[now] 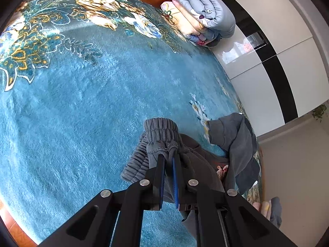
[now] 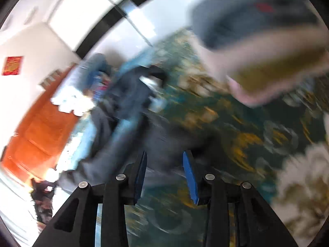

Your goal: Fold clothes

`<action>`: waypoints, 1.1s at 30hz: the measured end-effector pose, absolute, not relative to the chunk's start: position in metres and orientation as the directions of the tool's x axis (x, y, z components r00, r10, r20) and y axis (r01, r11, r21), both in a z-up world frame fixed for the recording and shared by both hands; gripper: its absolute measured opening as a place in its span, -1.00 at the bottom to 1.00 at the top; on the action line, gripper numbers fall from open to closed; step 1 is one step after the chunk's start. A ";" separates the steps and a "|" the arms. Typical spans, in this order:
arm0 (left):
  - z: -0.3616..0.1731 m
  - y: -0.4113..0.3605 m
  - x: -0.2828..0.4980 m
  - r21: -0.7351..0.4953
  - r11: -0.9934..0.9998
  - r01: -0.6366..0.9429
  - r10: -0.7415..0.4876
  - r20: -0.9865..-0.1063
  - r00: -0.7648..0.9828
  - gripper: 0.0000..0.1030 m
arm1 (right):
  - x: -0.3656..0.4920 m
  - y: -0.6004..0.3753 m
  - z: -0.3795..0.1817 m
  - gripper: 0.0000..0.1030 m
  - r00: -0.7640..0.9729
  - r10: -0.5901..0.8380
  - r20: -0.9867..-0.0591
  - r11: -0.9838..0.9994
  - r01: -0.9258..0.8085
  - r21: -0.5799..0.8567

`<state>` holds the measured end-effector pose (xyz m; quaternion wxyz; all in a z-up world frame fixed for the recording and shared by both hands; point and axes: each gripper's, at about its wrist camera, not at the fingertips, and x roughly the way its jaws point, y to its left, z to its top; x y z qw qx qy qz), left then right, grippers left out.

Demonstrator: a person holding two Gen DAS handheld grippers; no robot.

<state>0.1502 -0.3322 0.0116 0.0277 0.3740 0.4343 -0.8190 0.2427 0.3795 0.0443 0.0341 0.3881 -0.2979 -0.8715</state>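
Note:
In the left wrist view my left gripper (image 1: 168,157) is shut on the ribbed elastic waistband of dark grey sweatpants (image 1: 162,135), held up over the blue floral blanket (image 1: 82,103). More of the grey garment (image 1: 238,144) hangs bunched to the right. The right wrist view is heavily blurred. My right gripper (image 2: 165,156) is open and empty, its blue pads apart. Dark grey cloth (image 2: 131,94) lies ahead of it on the blanket (image 2: 226,123). A blurred hand and grey sleeve (image 2: 257,47) fill the upper right.
Folded quilts (image 1: 201,12) are stacked at the far corner of the bed. White and black wardrobe doors (image 1: 277,57) stand to the right. An orange wooden panel (image 2: 41,131) shows at left in the right wrist view.

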 end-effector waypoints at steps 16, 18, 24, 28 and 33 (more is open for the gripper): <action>0.009 -0.326 0.150 -0.692 -0.609 0.387 0.276 -0.642 -0.715 -0.84 | 0.198 0.370 0.007 0.00 -0.667 -0.228 -0.709 -0.798 -0.289 0.529; 0.011 -0.325 0.147 -0.683 -0.617 0.390 0.267 -0.648 -0.714 -0.84 | 0.193 0.372 0.005 0.00 -0.668 -0.217 -0.712 -0.786 -0.312 0.533; 0.045 -0.317 0.123 -0.660 -0.640 0.392 0.249 -0.661 -0.707 -0.88 | 0.186 0.381 0.025 -0.70 -0.712 -0.210 -0.671 -0.740 -0.333 0.585; 0.126 -0.307 0.143 -0.739 -0.656 0.152 0.345 -0.473 -0.811 -0.88 | 0.200 0.391 0.091 -0.72 -0.819 -0.229 -0.527 -0.711 -0.229 0.664; 0.119 -0.305 0.217 -0.691 -0.718 0.080 0.328 -0.438 -0.837 -0.88 | 0.288 0.398 0.173 -0.71 -0.938 -0.130 -0.322 -0.840 -0.069 0.538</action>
